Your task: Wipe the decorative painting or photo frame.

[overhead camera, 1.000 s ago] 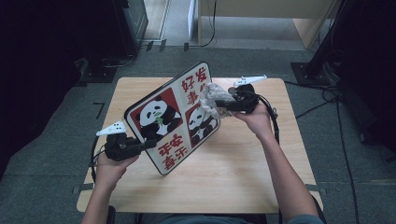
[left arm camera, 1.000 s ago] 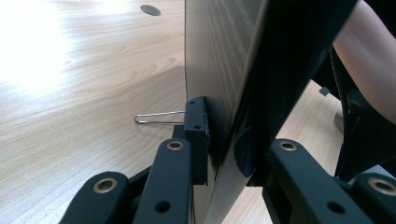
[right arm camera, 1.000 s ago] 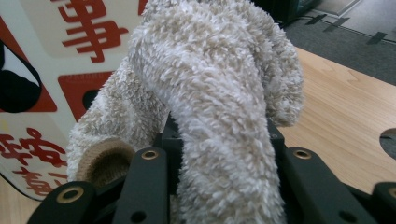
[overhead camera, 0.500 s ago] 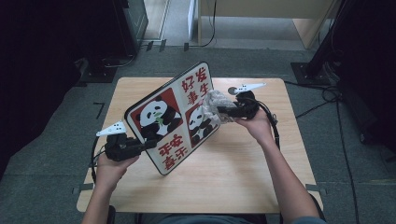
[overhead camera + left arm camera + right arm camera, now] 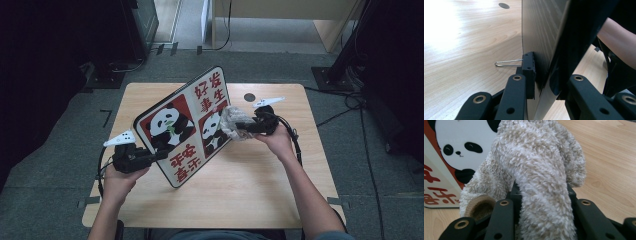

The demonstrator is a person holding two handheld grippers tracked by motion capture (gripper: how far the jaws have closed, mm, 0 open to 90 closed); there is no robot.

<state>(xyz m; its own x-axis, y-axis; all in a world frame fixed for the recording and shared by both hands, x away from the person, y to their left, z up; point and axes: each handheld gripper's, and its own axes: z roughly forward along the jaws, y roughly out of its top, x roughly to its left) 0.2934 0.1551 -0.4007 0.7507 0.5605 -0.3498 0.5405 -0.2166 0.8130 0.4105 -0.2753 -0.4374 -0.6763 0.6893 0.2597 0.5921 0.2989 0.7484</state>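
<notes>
A board printed with pandas and red characters (image 5: 185, 125) stands tilted on the wooden table (image 5: 280, 200). My left gripper (image 5: 155, 156) is shut on its lower left edge. In the left gripper view the jaws (image 5: 546, 85) clamp the board's edge (image 5: 536, 30), beside a black binder clip (image 5: 528, 67) with a wire handle. My right gripper (image 5: 240, 125) is shut on a fuzzy beige cloth (image 5: 229, 121), pressed against the right-hand panda picture. In the right gripper view the cloth (image 5: 536, 170) bulges out between the jaws (image 5: 541, 205), with the panda face (image 5: 454, 147) just behind.
A small round hole (image 5: 249, 97) sits near the table's far edge. Cables (image 5: 345, 107) trail over the floor at the right. Dark equipment stands around the table's far side.
The right gripper has carried the cloth down the board's face, from the upper right corner towards the right-hand panda. The left gripper and board have stayed put.
</notes>
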